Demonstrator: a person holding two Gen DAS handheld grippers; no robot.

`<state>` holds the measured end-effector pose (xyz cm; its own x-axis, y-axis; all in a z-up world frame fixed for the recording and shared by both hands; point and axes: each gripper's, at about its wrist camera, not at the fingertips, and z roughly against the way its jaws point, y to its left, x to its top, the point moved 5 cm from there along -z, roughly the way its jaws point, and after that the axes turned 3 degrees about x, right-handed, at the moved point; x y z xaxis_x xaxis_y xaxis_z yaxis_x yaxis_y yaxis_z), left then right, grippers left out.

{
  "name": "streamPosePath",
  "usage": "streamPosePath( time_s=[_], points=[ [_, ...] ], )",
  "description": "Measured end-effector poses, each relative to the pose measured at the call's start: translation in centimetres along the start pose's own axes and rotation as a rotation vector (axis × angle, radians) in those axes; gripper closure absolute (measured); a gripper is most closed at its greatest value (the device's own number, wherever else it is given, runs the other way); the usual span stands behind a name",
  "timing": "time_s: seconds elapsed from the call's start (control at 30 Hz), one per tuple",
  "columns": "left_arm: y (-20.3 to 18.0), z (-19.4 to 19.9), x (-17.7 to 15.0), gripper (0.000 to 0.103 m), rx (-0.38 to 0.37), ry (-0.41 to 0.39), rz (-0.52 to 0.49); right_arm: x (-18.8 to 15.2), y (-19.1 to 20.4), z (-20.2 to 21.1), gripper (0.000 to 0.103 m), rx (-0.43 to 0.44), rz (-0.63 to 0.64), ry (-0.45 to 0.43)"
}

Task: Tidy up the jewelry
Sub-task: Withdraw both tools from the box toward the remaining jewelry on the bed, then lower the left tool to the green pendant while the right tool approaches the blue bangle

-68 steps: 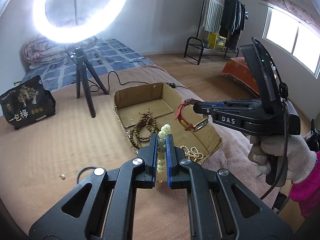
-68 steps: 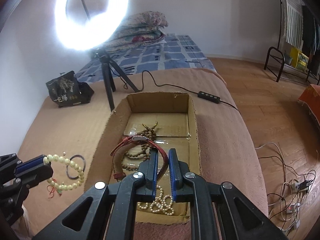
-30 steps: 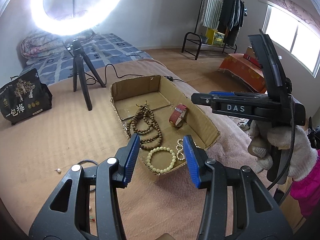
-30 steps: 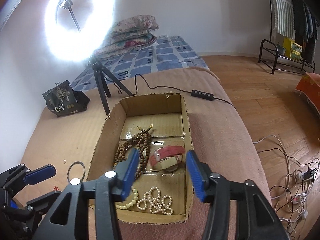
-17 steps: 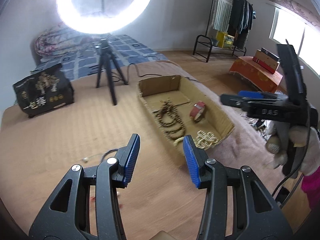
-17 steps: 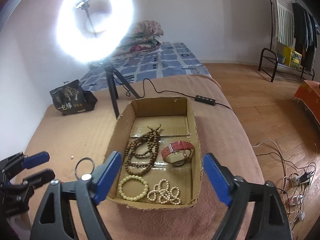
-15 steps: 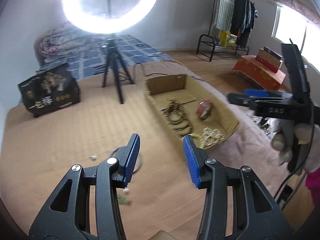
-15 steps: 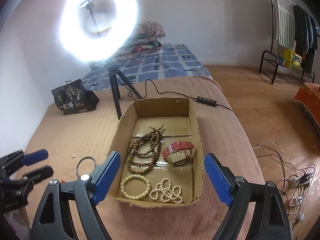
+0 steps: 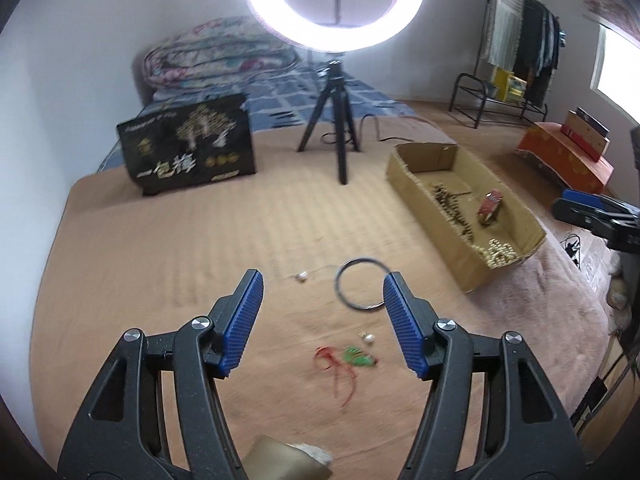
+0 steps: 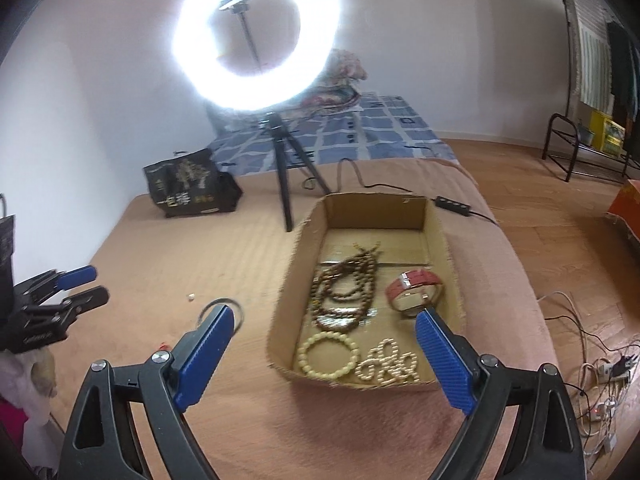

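Left gripper (image 9: 323,322) pitched down toward the surface, jaws just been opening, now spread with nothing between the blue pads. Right gripper (image 10: 325,354) also angled down, jaws wide apart and empty, opening slightly further in the last moment. In the right wrist view the left gripper sits at 9 o'clock, its fingers (image 10: 76,275) parted.

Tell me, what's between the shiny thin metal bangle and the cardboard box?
Nothing: in the right wrist view, only bare tan blanket separates the thin metal bangle from the cardboard box.
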<state>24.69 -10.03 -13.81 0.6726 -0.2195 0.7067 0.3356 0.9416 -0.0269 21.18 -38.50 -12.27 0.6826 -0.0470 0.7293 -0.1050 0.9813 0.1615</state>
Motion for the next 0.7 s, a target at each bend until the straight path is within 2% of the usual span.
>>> streamPosePath(
  time_s=[0.17, 0.37, 0.6, 0.7],
  points=[
    [1.8, -0.7, -2.1, 0.039, -0.022, 0.042, 0.047, -0.7, 2.4, -0.1, 0.009, 0.029, 0.056, 0.010],
    [2.1, -1.0, -4.8, 0.039, -0.051, 0.072, 0.056, -2.0, 5.1, -1.2, 0.009, 0.080, 0.112, 0.047],
    [-0.1, -1.8, -7.4, 0.039, -0.135, 0.115, 0.040, -3.1, 7.0, -2.9, 0.010, 0.128, 0.115, 0.093],
    [-1.5, -2.3, -8.0, 0.039, -0.158, 0.126, 0.005, -2.9, 7.6, -3.7, 0.014, 0.147, 0.111, 0.109]
  ],
)
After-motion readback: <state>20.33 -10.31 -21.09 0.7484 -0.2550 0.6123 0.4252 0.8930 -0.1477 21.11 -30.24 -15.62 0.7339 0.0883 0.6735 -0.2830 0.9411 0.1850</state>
